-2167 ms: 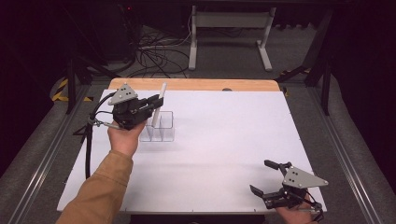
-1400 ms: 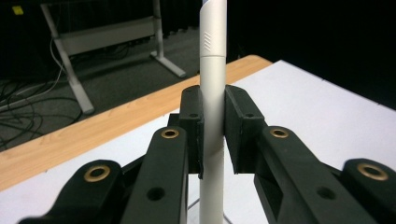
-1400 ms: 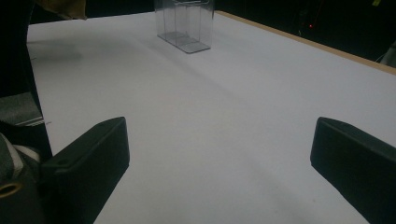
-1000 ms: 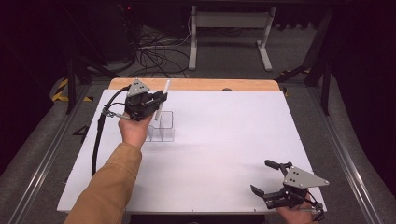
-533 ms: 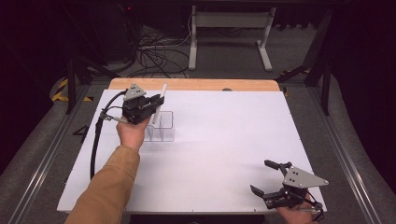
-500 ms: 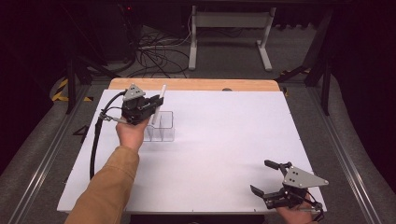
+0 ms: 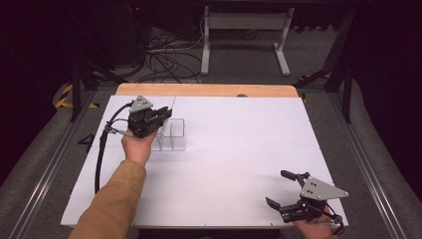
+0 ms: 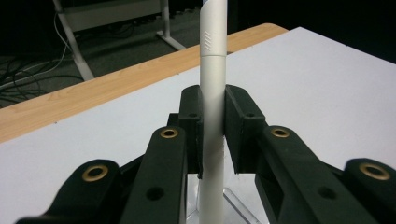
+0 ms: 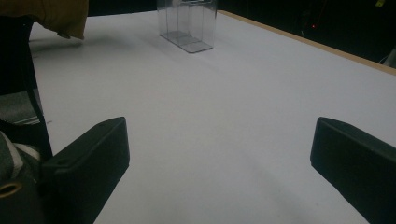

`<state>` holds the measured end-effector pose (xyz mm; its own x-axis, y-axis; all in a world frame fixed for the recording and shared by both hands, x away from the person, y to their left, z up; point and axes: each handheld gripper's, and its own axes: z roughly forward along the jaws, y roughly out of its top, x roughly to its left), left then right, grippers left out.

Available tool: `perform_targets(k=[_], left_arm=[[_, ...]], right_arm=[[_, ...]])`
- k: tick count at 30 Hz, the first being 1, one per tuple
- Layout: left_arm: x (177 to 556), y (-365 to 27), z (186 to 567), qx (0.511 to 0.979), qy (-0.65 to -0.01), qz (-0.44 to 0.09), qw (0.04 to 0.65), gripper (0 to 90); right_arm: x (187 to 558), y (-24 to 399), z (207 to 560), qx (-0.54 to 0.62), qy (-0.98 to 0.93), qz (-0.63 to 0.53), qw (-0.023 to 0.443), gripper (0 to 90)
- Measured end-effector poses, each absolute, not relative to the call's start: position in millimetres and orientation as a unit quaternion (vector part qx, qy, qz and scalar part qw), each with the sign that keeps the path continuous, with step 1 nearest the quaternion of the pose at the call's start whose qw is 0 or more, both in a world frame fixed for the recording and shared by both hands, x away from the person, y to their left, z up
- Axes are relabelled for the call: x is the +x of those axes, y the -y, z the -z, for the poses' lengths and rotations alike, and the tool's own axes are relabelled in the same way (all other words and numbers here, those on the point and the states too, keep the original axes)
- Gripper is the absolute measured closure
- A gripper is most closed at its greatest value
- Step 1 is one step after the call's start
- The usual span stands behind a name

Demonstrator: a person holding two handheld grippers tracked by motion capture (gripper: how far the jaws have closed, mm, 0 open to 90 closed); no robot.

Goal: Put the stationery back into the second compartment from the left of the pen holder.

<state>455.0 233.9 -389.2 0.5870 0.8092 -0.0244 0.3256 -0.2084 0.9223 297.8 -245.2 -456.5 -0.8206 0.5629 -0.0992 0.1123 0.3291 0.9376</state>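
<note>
Jaws of the right gripper [image 7: 287, 191] are standing wide apart, nothing between them, at the table's [image 7: 239, 149] near edge. Farther off, the left gripper [image 7: 160, 115] is clamping an upright white pen [image 8: 212, 93] over the clear organizer [image 7: 171, 134].

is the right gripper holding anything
No, the right gripper has its fingers spread wide over bare table.

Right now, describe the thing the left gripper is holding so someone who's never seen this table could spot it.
Start at the white table and go to its far left part, where a clear plastic organizer stands. Just above it, the left gripper is shut on a slim white pen held upright. It is the only opaque white stick there; the organizer beneath is see-through and boxy.
</note>
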Motion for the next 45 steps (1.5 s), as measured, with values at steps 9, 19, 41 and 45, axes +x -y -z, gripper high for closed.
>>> perform_targets(k=[9,19,41,45], left_arm=[[452.4,-234.8,395.1,0.744,-0.386,-0.240,0.489,77.9],[446.3,-232.8,391.8,0.748,-0.378,-0.254,0.482,57.4],[409.7,-237.7,362.9,0.742,-0.351,-0.259,0.510,28.0],[405.7,-237.9,360.1,0.740,-0.349,-0.254,0.515,26.5]], right_arm=[[298.5,244.3,456.4,0.214,-0.789,-0.536,0.210,5.1],[298.4,244.1,456.4,0.214,-0.789,-0.537,0.211,5.1],[299.4,241.1,456.5,0.214,-0.789,-0.537,0.208,5.1],[298.9,241.3,456.5,0.215,-0.789,-0.537,0.207,5.1]])
